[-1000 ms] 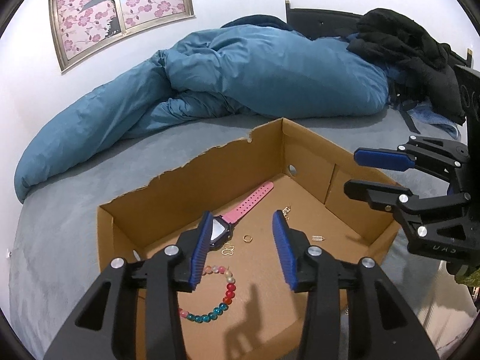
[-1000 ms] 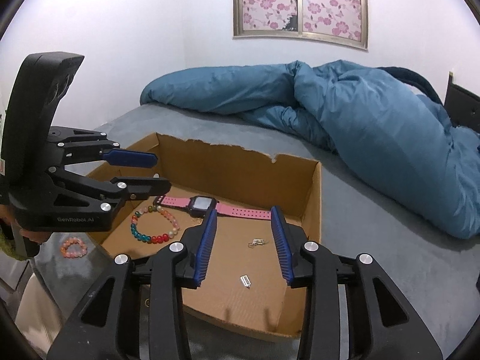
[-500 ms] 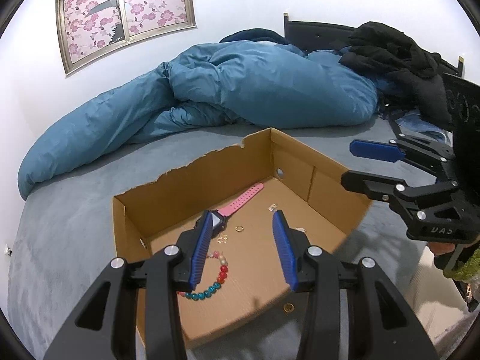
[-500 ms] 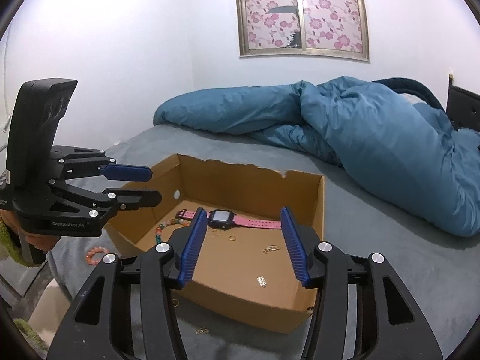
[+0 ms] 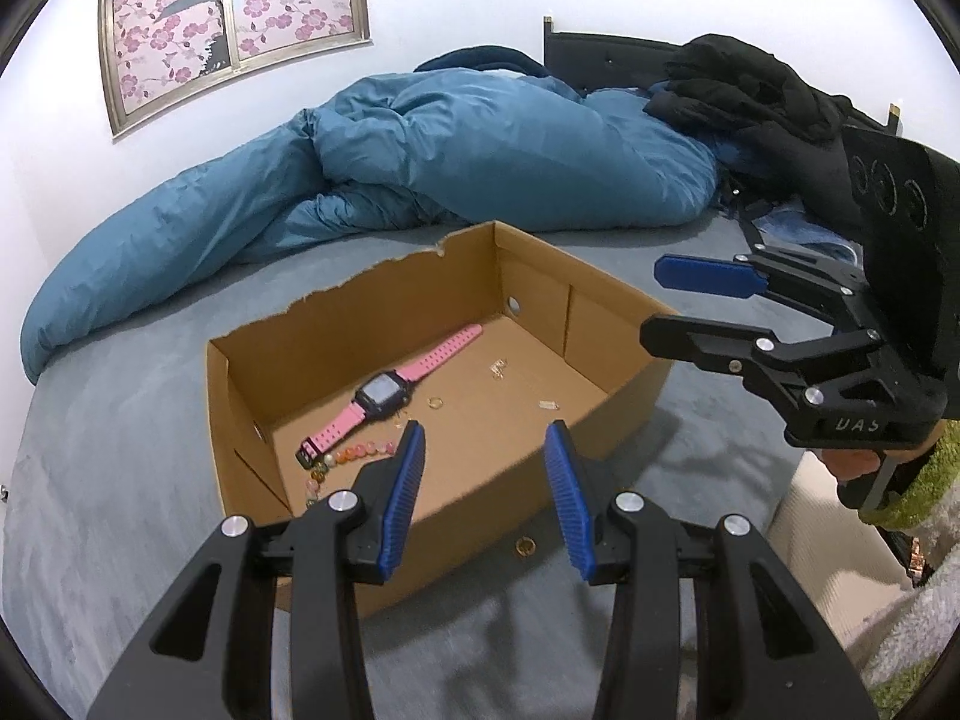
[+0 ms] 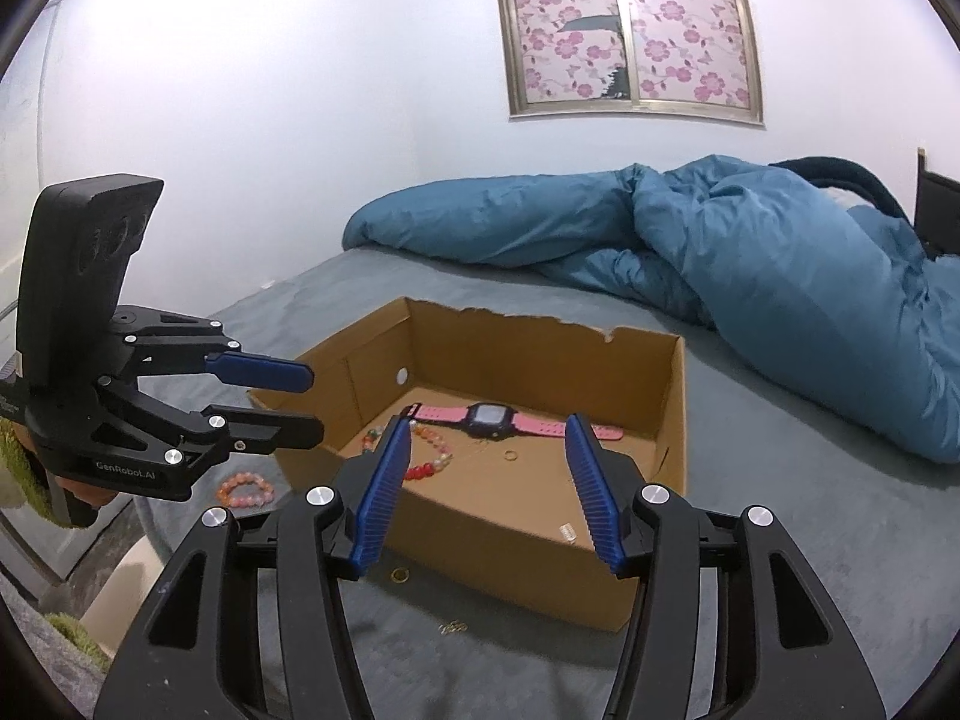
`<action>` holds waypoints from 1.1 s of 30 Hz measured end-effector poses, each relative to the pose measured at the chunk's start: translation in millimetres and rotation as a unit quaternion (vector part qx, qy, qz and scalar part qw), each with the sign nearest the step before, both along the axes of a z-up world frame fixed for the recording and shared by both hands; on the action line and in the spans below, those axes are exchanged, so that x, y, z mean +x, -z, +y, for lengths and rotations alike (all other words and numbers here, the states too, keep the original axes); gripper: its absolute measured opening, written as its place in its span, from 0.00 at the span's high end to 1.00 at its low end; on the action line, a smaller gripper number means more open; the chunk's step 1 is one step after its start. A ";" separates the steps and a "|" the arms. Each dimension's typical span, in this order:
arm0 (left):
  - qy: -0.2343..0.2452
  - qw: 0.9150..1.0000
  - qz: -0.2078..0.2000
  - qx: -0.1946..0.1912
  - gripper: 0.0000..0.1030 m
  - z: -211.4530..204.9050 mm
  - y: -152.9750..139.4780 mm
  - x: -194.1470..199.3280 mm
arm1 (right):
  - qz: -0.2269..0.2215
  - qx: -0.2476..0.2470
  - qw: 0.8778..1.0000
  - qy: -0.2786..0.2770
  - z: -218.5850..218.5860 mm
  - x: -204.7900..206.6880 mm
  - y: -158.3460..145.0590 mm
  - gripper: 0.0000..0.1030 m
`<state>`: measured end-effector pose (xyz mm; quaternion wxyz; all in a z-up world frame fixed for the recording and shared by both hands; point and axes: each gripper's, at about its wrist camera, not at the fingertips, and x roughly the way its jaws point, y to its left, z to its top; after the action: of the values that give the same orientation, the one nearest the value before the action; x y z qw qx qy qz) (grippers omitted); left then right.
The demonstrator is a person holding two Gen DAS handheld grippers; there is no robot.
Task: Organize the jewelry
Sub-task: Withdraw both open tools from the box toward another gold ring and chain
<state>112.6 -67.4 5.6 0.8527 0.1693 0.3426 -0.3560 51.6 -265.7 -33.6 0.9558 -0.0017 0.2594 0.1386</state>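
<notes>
Hovering in front of the cardboard box (image 5: 336, 330), the left gripper (image 5: 485, 480) stands partly spread with nothing between its blue pads, touching nothing. To its right, the right gripper (image 5: 666, 306) hangs over the box's near right corner; its jaws have just been opening and stand released, empty too. The box sits on the grey bed (image 5: 120, 420), its far wall torn along the top edge. Inside, from left to right in the left wrist view, lie a beaded bracelet (image 5: 342, 459) of orange, pale and green beads against the left wall, a pink-strapped smartwatch (image 5: 384, 393) stretched diagonally with its dark face up, a small gold ring (image 5: 435, 402) just beside the watch, and two tiny metal pieces farther right on the cardboard floor. A gold ring (image 5: 527, 546) rests on the bed outside, close against the box's front wall. In the right wrist view, an orange bead bracelet (image 6: 246, 489) lies on the bed left of the box, and a small gold charm (image 6: 453, 627) sits on the bed before it.
</notes>
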 end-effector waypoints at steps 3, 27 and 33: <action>-0.001 1.000 0.007 0.002 0.61 1.6 4.1 -2.7 | 0.002 0.001 1.000 -0.005 2.6 -3.4 1.8 0.50; -0.004 0.999 0.029 0.031 0.61 7.6 37.2 -19.3 | 0.026 0.001 0.999 -0.022 17.5 -16.1 22.6 0.50; -0.007 0.998 0.042 0.038 0.61 10.4 49.9 -18.6 | 0.042 -0.008 0.999 -0.023 18.9 -16.3 33.1 0.48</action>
<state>94.0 -57.1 -44.4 0.8330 0.1845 0.3924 -0.3437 35.3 -246.8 -66.8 0.9405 -0.0098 0.3005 0.1580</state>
